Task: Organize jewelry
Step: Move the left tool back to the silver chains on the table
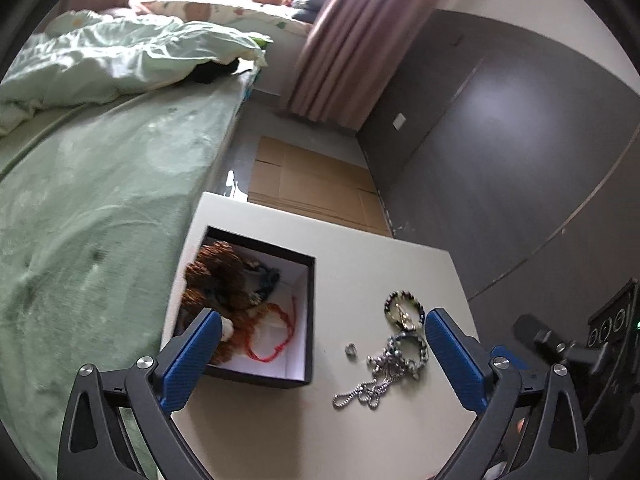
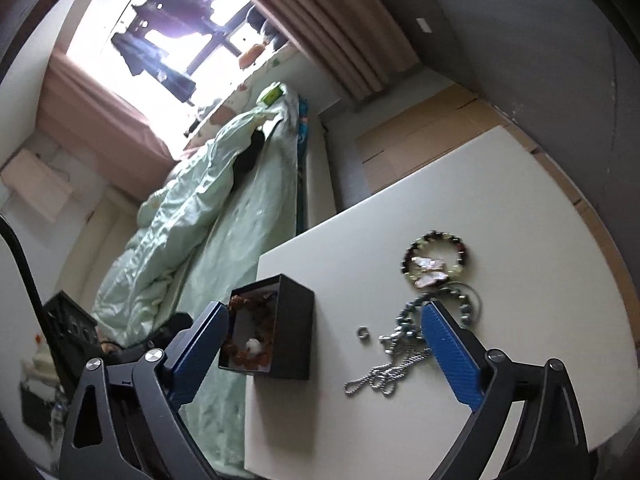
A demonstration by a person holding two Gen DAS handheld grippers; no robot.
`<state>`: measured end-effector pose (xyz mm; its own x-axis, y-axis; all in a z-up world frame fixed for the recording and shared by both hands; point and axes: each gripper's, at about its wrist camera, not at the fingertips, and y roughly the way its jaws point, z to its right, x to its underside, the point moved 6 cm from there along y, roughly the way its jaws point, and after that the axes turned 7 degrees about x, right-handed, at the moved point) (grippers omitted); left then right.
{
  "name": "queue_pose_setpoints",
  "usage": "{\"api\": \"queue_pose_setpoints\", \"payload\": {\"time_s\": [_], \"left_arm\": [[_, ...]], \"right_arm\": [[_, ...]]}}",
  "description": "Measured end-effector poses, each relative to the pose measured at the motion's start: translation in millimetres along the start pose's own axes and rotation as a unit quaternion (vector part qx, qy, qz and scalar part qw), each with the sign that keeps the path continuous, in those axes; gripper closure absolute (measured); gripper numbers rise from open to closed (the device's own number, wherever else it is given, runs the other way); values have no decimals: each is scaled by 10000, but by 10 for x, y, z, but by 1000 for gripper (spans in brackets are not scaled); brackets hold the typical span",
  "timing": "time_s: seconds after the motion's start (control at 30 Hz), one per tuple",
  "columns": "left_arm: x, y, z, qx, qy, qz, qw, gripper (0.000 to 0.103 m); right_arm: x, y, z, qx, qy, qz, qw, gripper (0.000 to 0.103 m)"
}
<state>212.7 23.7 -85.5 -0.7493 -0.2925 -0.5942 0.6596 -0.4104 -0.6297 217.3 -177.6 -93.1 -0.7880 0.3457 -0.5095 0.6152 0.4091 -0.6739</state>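
A black box (image 1: 308, 320) with a white lining stands on the white table (image 1: 360, 256); brown bead strings, a dark bracelet and a red cord (image 1: 276, 344) lie inside it. To its right lie a small ring (image 1: 351, 349), a silver chain (image 1: 372, 388), a beaded bracelet with a butterfly clip (image 1: 402, 310) and another bracelet. My left gripper (image 1: 324, 322) is open above the box's front edge, nothing between its blue pads. In the right wrist view my right gripper (image 2: 326, 312) is open too, spanning the box (image 2: 294, 328), the ring (image 2: 363, 332) and the chain (image 2: 384, 376); the butterfly bracelet (image 2: 434, 258) lies beyond.
A bed with green sheets (image 1: 88, 208) and a rumpled quilt runs along the table's left side. Flattened cardboard (image 1: 312, 184) lies on the floor behind the table, under pink curtains (image 1: 352, 48). A grey wall (image 1: 520, 152) is on the right. Dark equipment (image 1: 612, 320) stands at far right.
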Motion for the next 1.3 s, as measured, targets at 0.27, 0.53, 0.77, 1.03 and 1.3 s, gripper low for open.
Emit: {"api": "queue_pose_setpoints", "payload": {"time_s": [0.27,0.53,0.77,1.03,1.3], "left_arm": [[219,72,351,22,443,-109,9990,1],[462,193,563,-46,755,-370,9964,1],[606,299,662,-161,965,-613,9933,2],[681,454,677,-158,993,-874,9911,4],[698,769,689,-76,898,-1227,9883,40]], "right_arm": [[57,-190,273,215,294,30,9993,0],[108,-395,620,348,518,20,9980,0],[109,-498,845,652,560,18,9963,0],[45,-649,1034,900,548,230,9942,0],[-8,-617,1110,876,518,157,9947,1]]}}
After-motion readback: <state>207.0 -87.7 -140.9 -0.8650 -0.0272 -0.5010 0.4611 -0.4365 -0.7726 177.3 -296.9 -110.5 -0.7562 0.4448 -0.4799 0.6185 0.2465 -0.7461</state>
